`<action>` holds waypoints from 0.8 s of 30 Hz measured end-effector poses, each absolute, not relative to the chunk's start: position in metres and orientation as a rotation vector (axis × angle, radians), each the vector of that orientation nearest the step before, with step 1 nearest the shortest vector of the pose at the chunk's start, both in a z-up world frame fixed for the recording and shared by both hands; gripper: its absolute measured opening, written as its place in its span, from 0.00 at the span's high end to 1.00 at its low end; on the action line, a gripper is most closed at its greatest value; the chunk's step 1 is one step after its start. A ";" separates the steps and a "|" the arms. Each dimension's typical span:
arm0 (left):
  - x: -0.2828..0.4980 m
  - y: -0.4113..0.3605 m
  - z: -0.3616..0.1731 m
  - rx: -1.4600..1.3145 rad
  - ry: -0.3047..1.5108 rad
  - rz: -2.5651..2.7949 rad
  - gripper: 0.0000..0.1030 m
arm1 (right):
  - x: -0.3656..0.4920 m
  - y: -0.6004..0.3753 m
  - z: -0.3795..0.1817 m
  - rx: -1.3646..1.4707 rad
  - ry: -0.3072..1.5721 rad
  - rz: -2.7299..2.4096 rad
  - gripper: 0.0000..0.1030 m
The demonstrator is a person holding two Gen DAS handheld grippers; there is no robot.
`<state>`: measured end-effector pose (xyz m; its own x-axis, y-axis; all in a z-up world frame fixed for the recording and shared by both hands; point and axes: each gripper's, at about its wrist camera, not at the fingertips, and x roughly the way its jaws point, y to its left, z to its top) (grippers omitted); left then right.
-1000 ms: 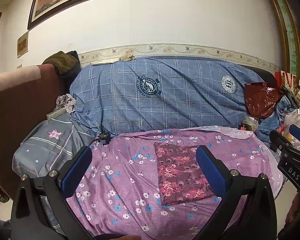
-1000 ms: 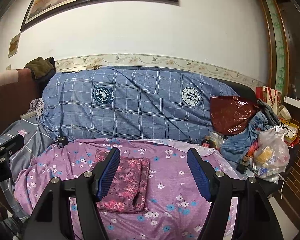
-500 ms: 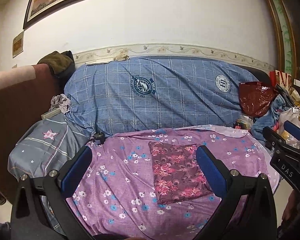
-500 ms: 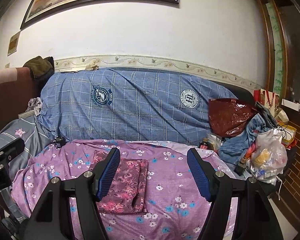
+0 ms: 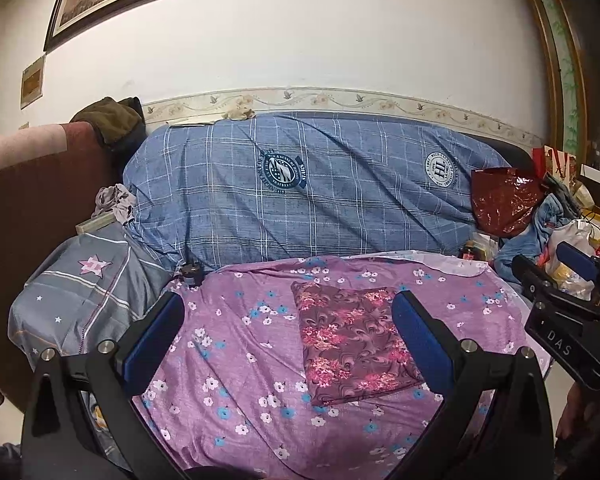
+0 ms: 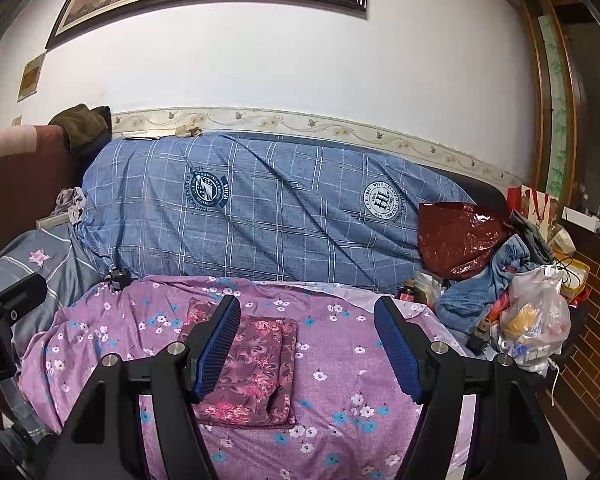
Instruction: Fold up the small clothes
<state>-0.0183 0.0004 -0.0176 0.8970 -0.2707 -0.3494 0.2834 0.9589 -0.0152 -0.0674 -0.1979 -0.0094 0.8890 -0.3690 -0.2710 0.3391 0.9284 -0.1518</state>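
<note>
**A:** Standing right by the sofa here. The folded maroon floral garment is lying flat on the purple flowered sheet, roughly mid-seat, a bit toward the right side as the left camera sees it. Both tools are up in the air in front of it, not touching cloth. The left gripper has its jaws spread wide with nothing between them, and the right gripper is the same, released and empty.

**B:** What's crowding the spot?

**A:** Plenty. Behind the sheet there's a big blue plaid cover draped over the sofa back. On the left a grey pillow with a pink star, and a small black object sits right at the sheet's back left corner; can't tell what it is. On the right it's a heap: a shiny dark red bag, a crumpled blue denim piece, and a clear plastic bag stuffed with things, all well apart from the garment. Nothing lies on the garment itself. In the right view the near blue pad hides its left edge.
</note>
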 end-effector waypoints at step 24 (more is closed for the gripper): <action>-0.015 0.005 -0.013 0.006 0.338 -0.316 0.00 | -0.052 -0.182 -0.014 -0.145 0.318 -0.379 0.31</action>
